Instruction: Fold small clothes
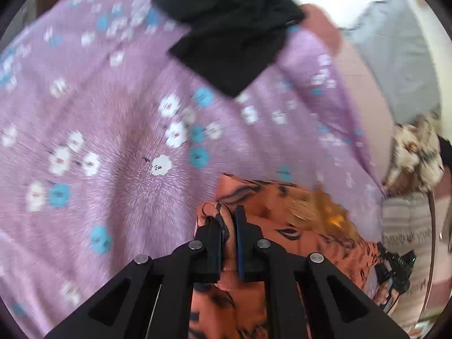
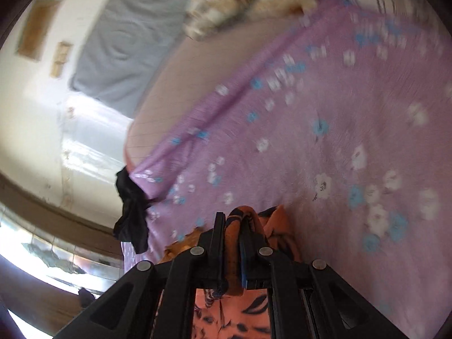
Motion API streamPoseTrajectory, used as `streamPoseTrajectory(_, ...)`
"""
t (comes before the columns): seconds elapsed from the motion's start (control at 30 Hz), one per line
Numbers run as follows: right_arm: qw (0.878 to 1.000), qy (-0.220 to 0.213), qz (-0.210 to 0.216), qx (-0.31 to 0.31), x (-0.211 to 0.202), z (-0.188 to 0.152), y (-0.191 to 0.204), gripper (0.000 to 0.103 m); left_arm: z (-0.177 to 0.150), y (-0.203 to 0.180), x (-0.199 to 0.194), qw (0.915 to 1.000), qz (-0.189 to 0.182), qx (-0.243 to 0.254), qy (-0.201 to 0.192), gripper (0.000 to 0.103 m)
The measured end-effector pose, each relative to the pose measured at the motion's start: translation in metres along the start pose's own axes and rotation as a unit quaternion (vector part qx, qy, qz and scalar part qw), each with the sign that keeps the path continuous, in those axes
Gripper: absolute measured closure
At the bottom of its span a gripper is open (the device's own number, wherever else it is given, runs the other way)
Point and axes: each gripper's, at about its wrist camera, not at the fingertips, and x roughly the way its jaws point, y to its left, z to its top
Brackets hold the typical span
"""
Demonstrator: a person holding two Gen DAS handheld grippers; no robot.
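Grippers both pinch the orange garment (image 1: 282,212) near the cameras over the purple sheet (image 1: 113,130), left gripper (image 1: 228,220) and right gripper (image 2: 232,226) clamped on its edge, so keeping the cloth taut and level should give a clean fold.

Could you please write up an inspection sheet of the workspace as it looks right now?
Surface: purple floral bedsheet.
Job's things: orange patterned garment, held at two spots.
Clutter: black garment near the sheet's edge; cream patterned fabric to one side.
Grippers: left gripper and right gripper both shut on the orange cloth.
Cables: nothing seen.
Surroundings: grey pillow, light wall.
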Motion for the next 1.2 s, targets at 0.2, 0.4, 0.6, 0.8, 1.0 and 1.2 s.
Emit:
streamPoseTrajectory(0.2, 0.980, 0.020, 0.120, 0.160, 0.030, -0.002, -0.071, 0.093, -0.002, 0.026, 0.007, 0.9963, -0.063, -0.055, -0.017, 0.094)
streamPoseTrajectory(0.4, 0.974, -0.082, 0.120, 0.176, -0.049, -0.009, -0.083, 0.014, -0.017, 0.019, -0.050, 0.9951, -0.051, -0.064, -0.057, 0.085)
streamPoseTrajectory(0.6, 0.998, -0.053, -0.015, -0.043, -0.097, -0.043, 0.002, 0.030, -0.081, -0.044, -0.128, 0.9740, 0.063, 0.032, -0.215, 0.028)
streamPoseTrajectory(0.8, 0.968, 0.051, -0.095, -0.227, -0.053, -0.139, 0.068, 0.045, -0.168, -0.085, -0.083, 0.9805, 0.053, 0.106, -0.157, 0.023)
streamPoseTrajectory(1.0, 0.933, 0.121, -0.120, -0.317, 0.026, -0.199, 0.105, 0.047, -0.179, -0.078, -0.016, 0.9844, 0.106, 0.113, -0.083, 0.023)
streamPoseTrajectory(1.2, 0.923, 0.098, -0.152, -0.341, 0.112, -0.175, 0.141, 0.047, -0.151, -0.076, -0.020, 0.9796, 0.111, 0.113, -0.123, 0.023)
